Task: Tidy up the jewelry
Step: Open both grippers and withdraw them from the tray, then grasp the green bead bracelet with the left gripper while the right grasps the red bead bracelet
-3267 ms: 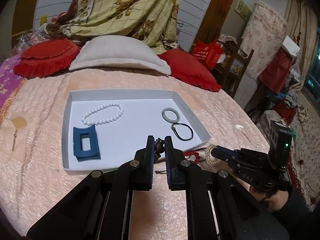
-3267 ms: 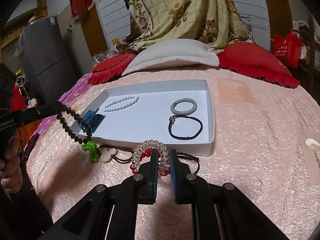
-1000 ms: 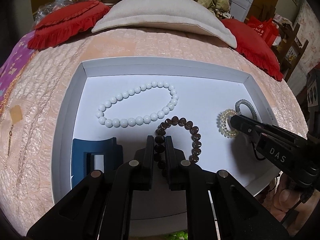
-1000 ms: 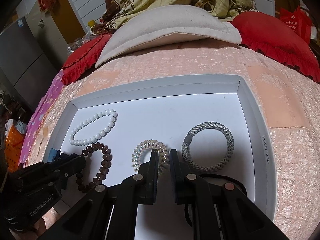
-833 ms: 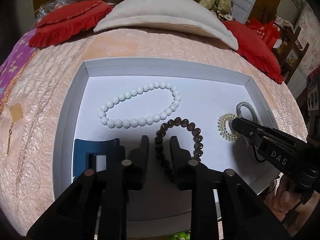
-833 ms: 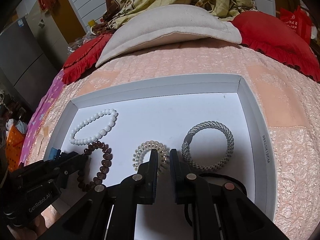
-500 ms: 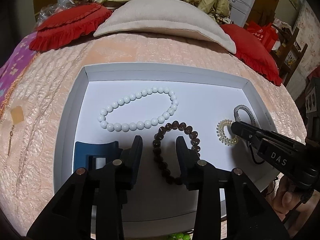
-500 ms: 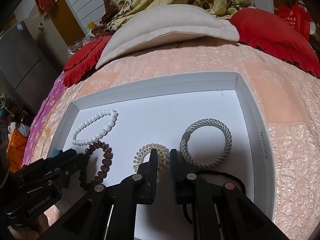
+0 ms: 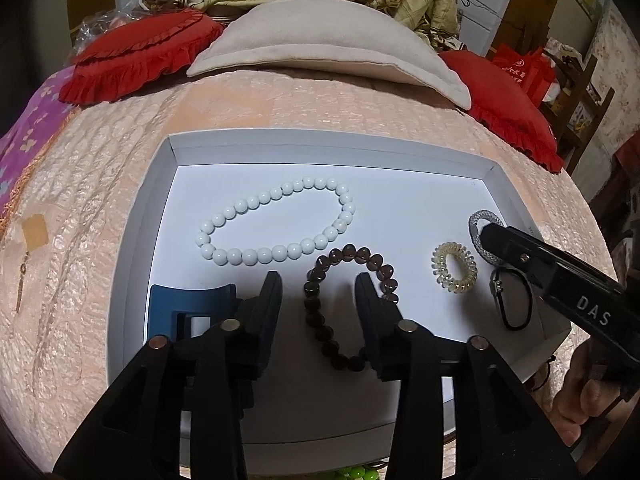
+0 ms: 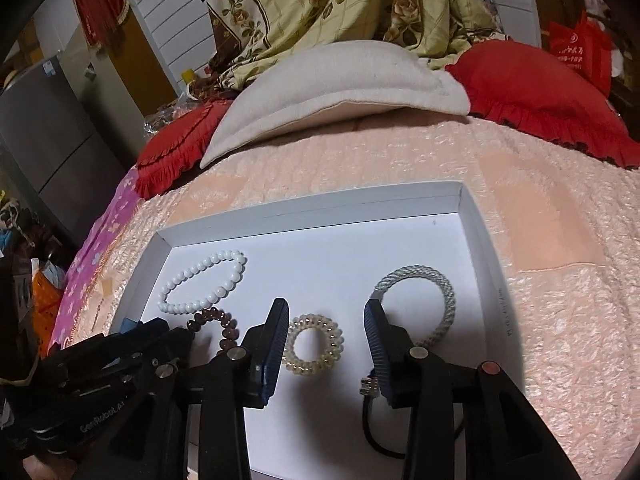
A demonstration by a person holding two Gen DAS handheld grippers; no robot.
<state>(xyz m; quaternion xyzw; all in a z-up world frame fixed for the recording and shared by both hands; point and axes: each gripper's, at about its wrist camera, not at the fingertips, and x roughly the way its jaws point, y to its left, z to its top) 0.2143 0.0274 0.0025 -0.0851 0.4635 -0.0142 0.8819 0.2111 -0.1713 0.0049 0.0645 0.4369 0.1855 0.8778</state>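
Both sets of jaws have just been opening. The left gripper (image 9: 318,286) now stands released over the brown beads (image 9: 348,304), the right gripper (image 10: 326,320) over the coil tie (image 10: 314,344); both lie freed in the tray (image 9: 320,140), so two more pieces are put away.

The tray (image 9: 136,240) sits on the bed (image 9: 320,108), pillows (image 9: 328,40) behind it. Inside: pearl bracelet (image 9: 276,220) at the back left, hair clip (image 9: 188,304) in front of it, bead bracelet (image 9: 344,300) in the middle, spiral hair tie (image 9: 454,266) to its right, braided band (image 10: 424,304) and elastic hair tie (image 9: 516,300) furthest right.
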